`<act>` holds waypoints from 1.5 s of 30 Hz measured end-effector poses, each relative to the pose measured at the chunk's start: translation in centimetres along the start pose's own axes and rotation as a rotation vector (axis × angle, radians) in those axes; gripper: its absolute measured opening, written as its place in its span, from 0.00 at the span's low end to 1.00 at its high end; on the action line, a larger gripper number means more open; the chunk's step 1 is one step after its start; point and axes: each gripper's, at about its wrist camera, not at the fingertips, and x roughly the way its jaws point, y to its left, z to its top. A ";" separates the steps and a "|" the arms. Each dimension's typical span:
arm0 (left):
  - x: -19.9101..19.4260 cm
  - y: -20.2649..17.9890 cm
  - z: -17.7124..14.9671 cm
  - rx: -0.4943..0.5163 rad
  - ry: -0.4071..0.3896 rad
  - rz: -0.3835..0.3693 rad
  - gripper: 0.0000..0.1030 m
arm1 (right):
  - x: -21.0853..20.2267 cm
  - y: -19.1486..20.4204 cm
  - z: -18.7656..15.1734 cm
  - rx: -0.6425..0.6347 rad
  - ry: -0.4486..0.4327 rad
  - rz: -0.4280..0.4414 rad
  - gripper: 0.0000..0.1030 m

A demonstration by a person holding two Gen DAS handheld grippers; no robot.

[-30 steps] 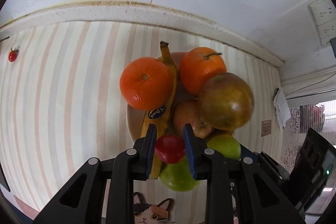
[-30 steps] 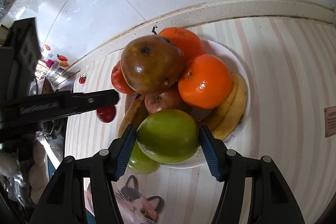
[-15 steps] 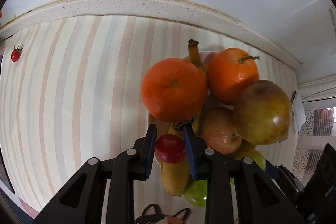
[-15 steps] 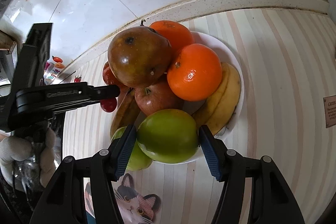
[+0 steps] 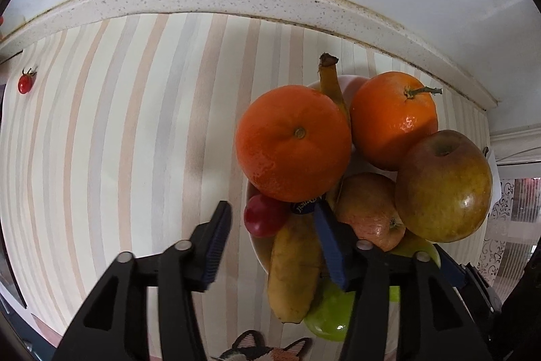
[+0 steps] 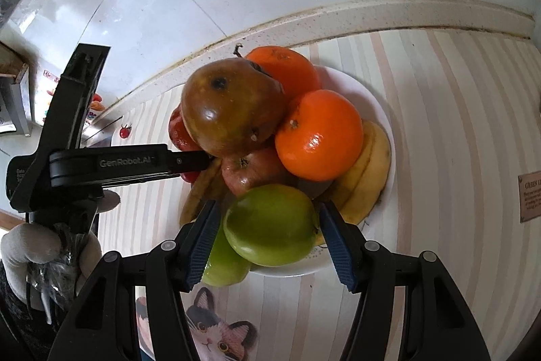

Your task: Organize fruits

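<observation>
A: Small red fruit (image 5: 265, 215) sits between the left gripper (image 5: 270, 242)'s jaws, nearer the right-hand one, tucked at the plate (image 5: 257, 246)'s edge under the big orange (image 5: 293, 142). Jaws spread wide, touching nothing.

B: How would it handle?

A: Light, smooth, probably soft-skinned. I'd pinch gently across its middle; squeeze hard and it could split or squirt out. It's near round, so no real long axis, and I can't tell where its stem points.

B: And the right gripper (image 6: 270, 239)?

A: Green apple (image 6: 270, 224) sits squarely between its jaws. Whether the pads press it or just flank it, I can't tell. Firm, heavier, waxy: grip across its widest part.

B: Around them?

A: Banana (image 5: 294, 263) runs lengthwise away from the left jaws, stem (image 5: 328, 70) at the far end. A brownish apple (image 5: 443, 186) tops the pile, striped counter (image 5: 118, 141) beyond.
</observation>
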 end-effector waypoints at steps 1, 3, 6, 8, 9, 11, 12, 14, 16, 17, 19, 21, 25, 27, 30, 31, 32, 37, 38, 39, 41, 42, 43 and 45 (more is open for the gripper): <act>-0.2 0.0 0.0 0.004 -0.007 0.004 0.68 | 0.0 -0.1 0.0 0.012 -0.002 0.003 0.62; -0.6 0.1 -0.1 0.006 -0.022 0.001 0.74 | -0.1 -0.2 0.0 0.024 -0.003 0.014 0.62; -1.1 0.0 0.0 0.010 -0.035 0.016 0.86 | -0.3 -0.2 0.2 0.027 -0.009 0.014 0.63; -1.9 0.0 -0.1 0.015 -0.055 0.017 0.87 | -0.6 -0.3 0.3 0.034 -0.012 0.012 0.67; -2.1 0.0 -0.2 0.015 -0.060 0.019 0.87 | -0.7 -0.4 0.4 0.040 -0.014 0.015 0.68; -2.8 0.0 -0.4 0.014 -0.077 0.014 0.87 | -1.1 -0.5 0.5 0.050 -0.018 0.011 0.71; -3.3 0.1 -0.6 0.013 -0.085 0.015 0.87 | -1.5 -0.5 0.5 0.055 -0.020 0.008 0.73; -4.4 0.1 -1.1 0.017 -0.111 0.011 0.87 | -2.5 -0.7 0.4 0.061 -0.026 -0.019 0.86; -5.6 -0.1 -1.9 0.029 -0.146 0.028 0.87 | -3.4 -0.6 0.1 0.040 -0.029 -0.073 0.93; -6.3 -0.2 -2.5 0.040 -0.169 0.043 0.87 | -3.9 -0.5 -0.2 0.024 -0.030 -0.108 0.94; -7.3 -0.7 -3.9 0.058 -0.209 0.082 0.87 | -5.0 -0.2 -0.7 -0.010 -0.033 -0.201 0.96; -7.8 -1.2 -5.1 0.071 -0.223 0.093 0.87 | -6.0 -0.1 -1.1 -0.029 -0.037 -0.240 0.96; -9.3 -1.8 -8.4 0.069 -0.244 0.117 0.87 | -8.4 0.8 -2.2 -0.074 -0.055 -0.311 0.97; -10.1 -1.9 -9.7 0.062 -0.258 0.123 0.87 | -9.8 1.3 -2.7 -0.097 -0.072 -0.311 0.97; -11.9 -2.2 -12.0 0.048 -0.295 0.149 0.87 | -11.3 2.2 -3.2 -0.121 -0.094 -0.311 0.97; -12.3 -2.3 -12.6 0.044 -0.302 0.147 0.87 | -12.0 2.6 -3.5 -0.134 -0.102 -0.307 0.97; -12.9 -2.4 -13.4 0.038 -0.313 0.146 0.87 | -12.6 2.9 -3.7 -0.141 -0.111 -0.303 0.97; -15.5 -3.0 -16.2 0.023 -0.370 0.157 0.87 | -16.3 4.8 -5.4 -0.191 -0.166 -0.291 0.97; -16.1 -3.0 -16.9 0.018 -0.383 0.150 0.87 | -16.9 5.1 -5.7 -0.200 -0.174 -0.294 0.97; -16.7 -3.1 -17.7 0.016 -0.394 0.143 0.87 | -17.5 5.4 -6.2 -0.204 -0.184 -0.291 0.97; -17.9 -3.2 -18.9 0.013 -0.420 0.137 0.87 | -19.2 6.0 -7.2 -0.203 -0.207 -0.289 0.97; -18.3 -3.2 -19.3 0.016 -0.429 0.136 0.87 | -20.0 6.4 -7.8 -0.204 -0.220 -0.290 0.97; -19.1 -3.4 -20.1 0.022 -0.447 0.138 0.87 | -20.7 6.7 -8.5 -0.203 -0.233 -0.293 0.97; -20.4 -3.5 -21.6 0.040 -0.476 0.134 0.87 | -22.0 7.3 -9.7 -0.202 -0.254 -0.299 0.97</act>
